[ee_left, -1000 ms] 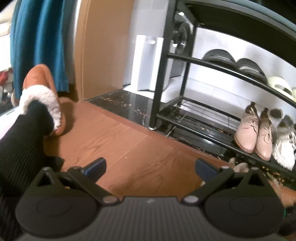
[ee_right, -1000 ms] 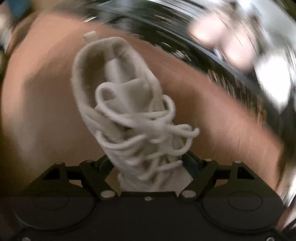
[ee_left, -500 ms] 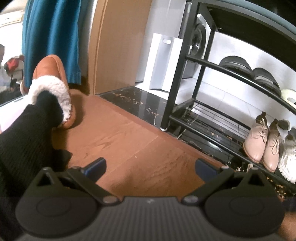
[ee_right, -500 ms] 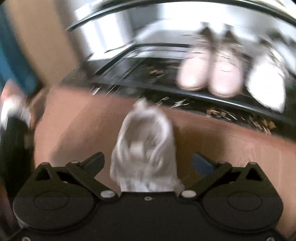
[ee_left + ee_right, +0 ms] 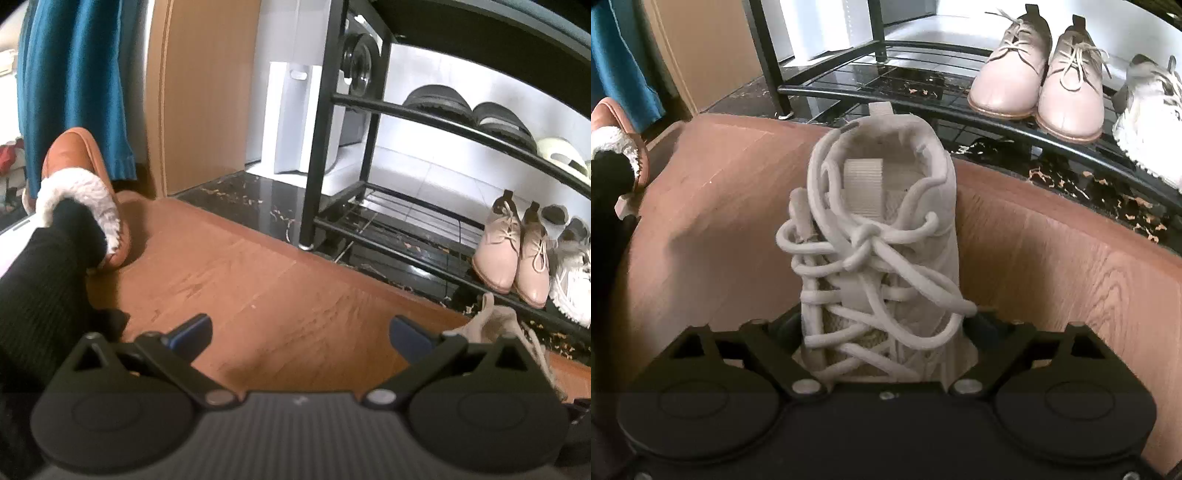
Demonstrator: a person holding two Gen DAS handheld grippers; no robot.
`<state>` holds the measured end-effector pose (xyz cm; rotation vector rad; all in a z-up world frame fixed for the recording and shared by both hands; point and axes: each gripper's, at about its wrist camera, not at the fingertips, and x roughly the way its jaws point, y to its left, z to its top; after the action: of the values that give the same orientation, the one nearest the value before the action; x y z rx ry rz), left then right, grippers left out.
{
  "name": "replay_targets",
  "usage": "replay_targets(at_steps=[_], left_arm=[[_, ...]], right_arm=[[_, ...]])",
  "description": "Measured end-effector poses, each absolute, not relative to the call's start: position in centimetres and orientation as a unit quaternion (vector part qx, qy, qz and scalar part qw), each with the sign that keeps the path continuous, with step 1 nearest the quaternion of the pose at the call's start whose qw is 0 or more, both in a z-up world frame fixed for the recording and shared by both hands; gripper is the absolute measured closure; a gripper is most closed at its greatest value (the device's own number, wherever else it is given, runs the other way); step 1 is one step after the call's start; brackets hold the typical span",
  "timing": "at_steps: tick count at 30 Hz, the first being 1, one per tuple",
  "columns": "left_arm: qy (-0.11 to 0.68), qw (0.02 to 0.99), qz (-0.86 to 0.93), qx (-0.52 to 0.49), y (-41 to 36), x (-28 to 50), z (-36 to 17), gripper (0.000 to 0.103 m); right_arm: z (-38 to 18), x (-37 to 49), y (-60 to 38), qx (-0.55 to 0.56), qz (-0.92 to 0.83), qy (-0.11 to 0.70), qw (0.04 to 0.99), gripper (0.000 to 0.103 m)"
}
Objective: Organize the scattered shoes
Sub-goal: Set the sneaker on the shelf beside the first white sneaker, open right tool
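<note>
Clamping the beige sneaker (image 5: 882, 236), the right gripper (image 5: 886, 325) showed laces; the left gripper (image 5: 299, 332), fingers apart, showed only its heel.

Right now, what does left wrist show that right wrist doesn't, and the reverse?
Left wrist only: the open, empty left gripper, the rack's upper shelf with dark shoes and a cream one, and a white box.

Right wrist only: the right gripper shut on the beige sneaker, laces facing the camera.

Both: shoe rack, pink lace-up pair, white sneaker, fur-lined slipper, teal curtain, wood floor.
</note>
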<state>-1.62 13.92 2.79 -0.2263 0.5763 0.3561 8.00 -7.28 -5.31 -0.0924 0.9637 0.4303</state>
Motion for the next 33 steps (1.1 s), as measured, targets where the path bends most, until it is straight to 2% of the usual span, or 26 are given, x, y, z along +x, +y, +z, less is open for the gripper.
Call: replay_targets(at_steps=[13,24,28,33], left_arm=[[0.283,0.938,0.148,-0.136,13.1,-1.4,3.0,0.001],[0.273,0.947,0.077,-0.15,6.7,0.1,4.9,0.001],[0.254,0.952,0.067,-0.159,4.1,1.2,5.9,0.001],[0.236,0.959,0.036,-0.154,0.3,2.8,6.8,0.001]], right_arm=[[1.3,8.2,-15.0,0.098,0.081,0.509,0.851,0.023],[6.0,9.1,-25.1,0.078,-0.099,0.364,0.923,0.023],[5.9,11.6,-27.9,0.069,-0.144,0.335,0.929,0.023],[3.8,16.2,-30.4,-0.002,-0.143,0.27,0.952,0.023]])
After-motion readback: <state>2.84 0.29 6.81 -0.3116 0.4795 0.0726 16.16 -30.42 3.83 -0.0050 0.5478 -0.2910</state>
